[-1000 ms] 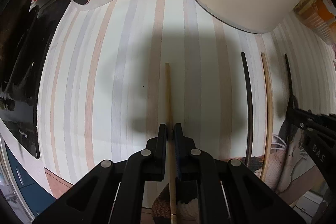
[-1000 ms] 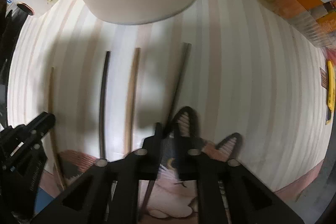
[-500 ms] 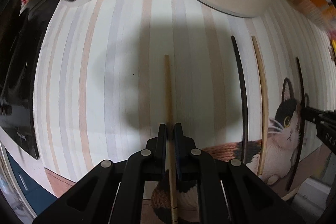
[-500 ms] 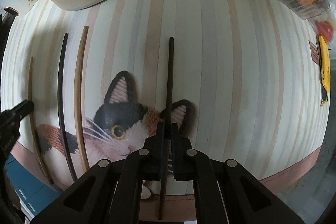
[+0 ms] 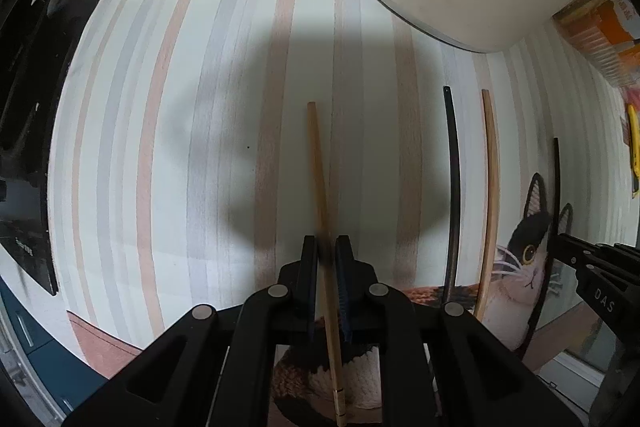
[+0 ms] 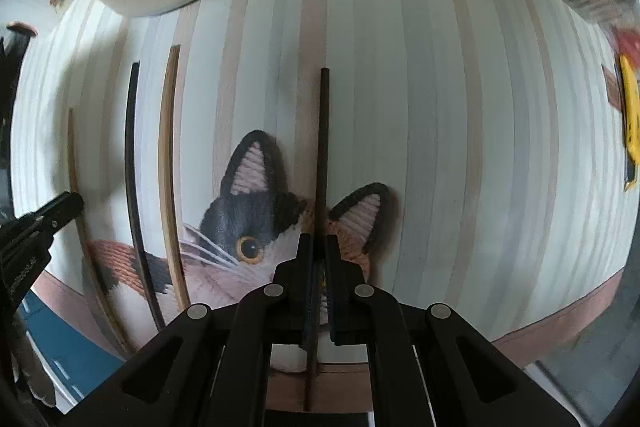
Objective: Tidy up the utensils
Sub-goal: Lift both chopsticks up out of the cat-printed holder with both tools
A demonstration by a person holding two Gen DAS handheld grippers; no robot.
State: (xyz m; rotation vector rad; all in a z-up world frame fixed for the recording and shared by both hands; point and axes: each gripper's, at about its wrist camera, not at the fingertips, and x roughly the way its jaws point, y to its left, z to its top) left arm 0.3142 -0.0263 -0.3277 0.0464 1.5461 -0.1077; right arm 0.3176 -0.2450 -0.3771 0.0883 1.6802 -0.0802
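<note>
The left gripper (image 5: pixel 326 247) is pinching a long light wooden chopstick (image 5: pixel 318 163), the right gripper (image 6: pixel 314 247) a long black chopstick (image 6: pixel 323 147). Both sticks are pointing straight ahead from the jaws, above the striped desk (image 5: pixel 168 131).

Both wrist views overlook striped mat (image 5: pixel 200 147).

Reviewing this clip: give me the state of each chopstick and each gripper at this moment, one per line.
Left gripper: shut on light wooden chopstick.
Light wooden chopstick: held, slightly slanted.
Right gripper: shut on dark chopstick.
Dark chopstick: held, pointing straight ahead.
Black chopstick: lying free on the striped mat.
Tan chopstick: lying free beside it.
</note>
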